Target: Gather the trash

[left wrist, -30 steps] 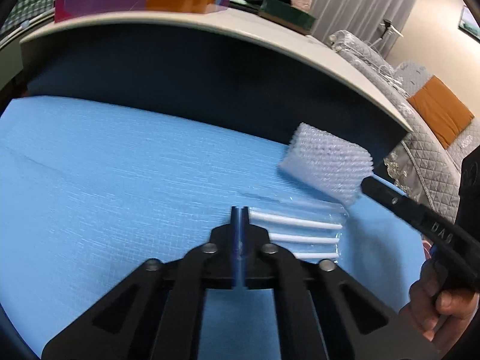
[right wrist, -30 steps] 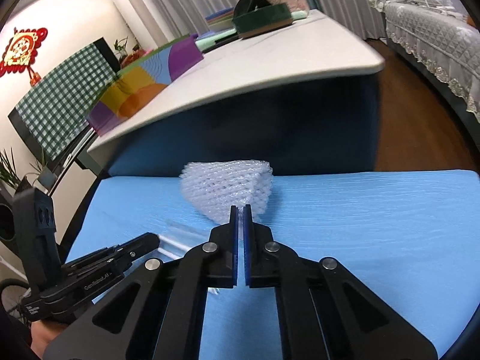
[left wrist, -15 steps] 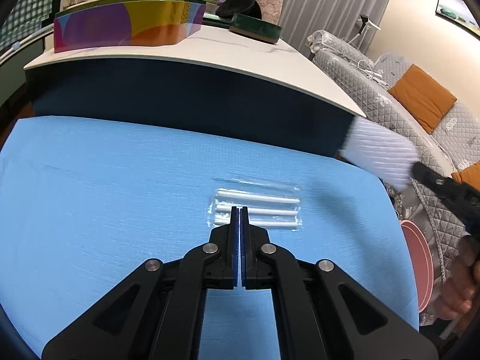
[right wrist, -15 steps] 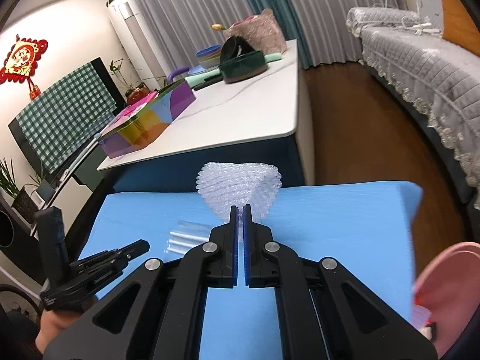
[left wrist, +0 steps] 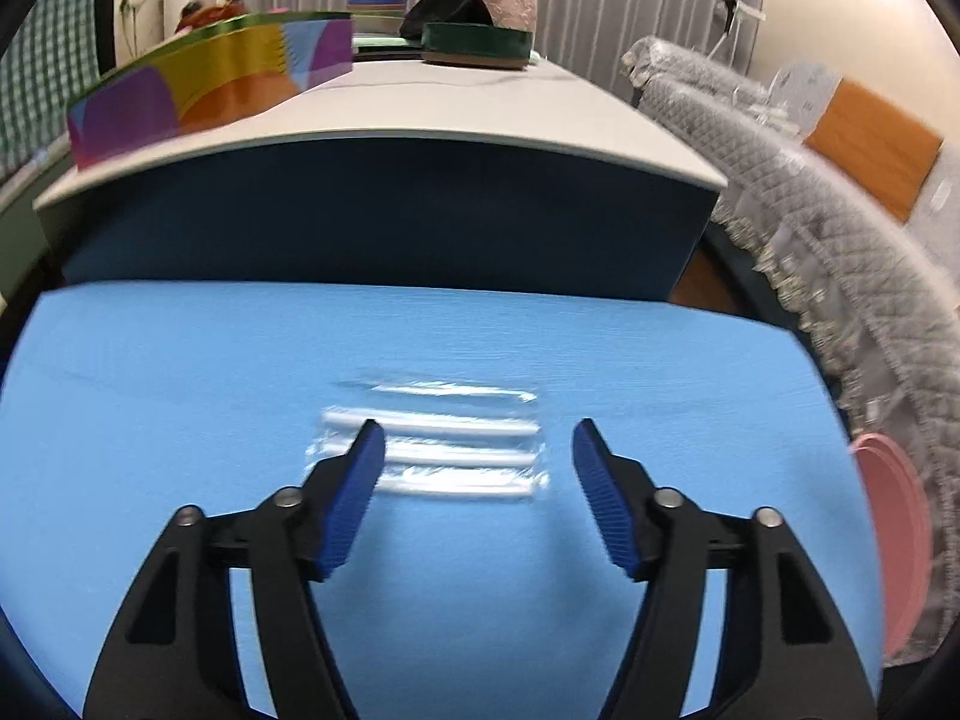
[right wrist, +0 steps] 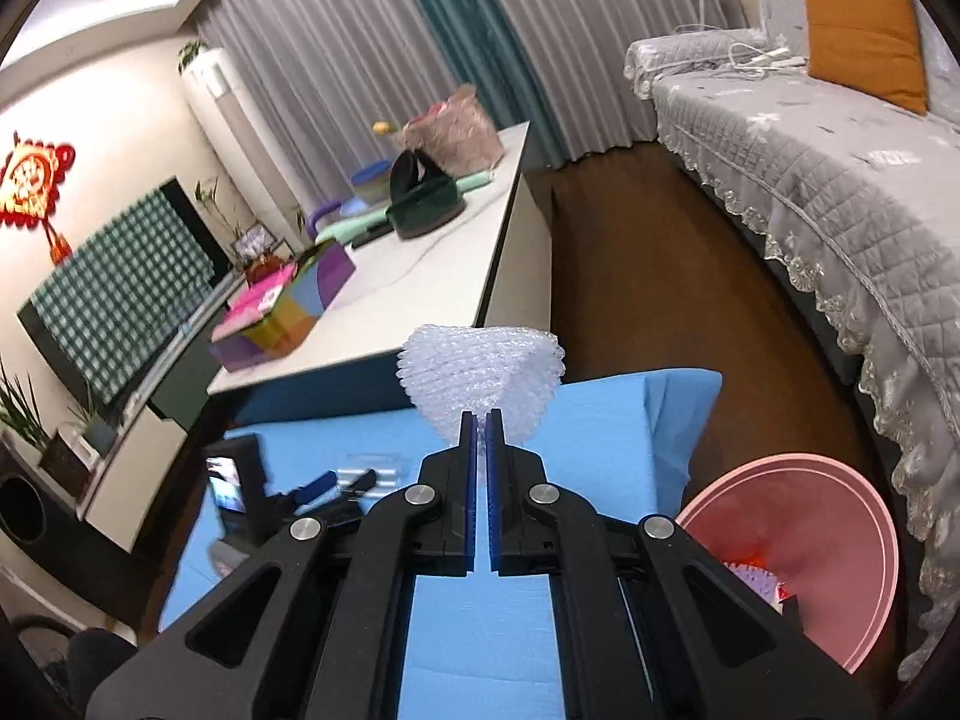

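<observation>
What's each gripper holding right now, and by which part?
The right gripper pinches the bubble wrap by its bottom tip. The left gripper holds nothing, its jaws opening over the straw packet.

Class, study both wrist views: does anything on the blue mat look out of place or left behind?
Yes. A clear packet of white sticks lies loose on the blue mat, uncollected, ahead of the left gripper, whose jaws are opening. The right gripper holds bubble wrap aloft beside the pink bin.

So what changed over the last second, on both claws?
The left claw was shut and is now opening over the clear packet of white sticks, not gripping it. The right claw carried the bubble wrap up and across toward the pink bin. The packet stays on the blue mat.
</observation>
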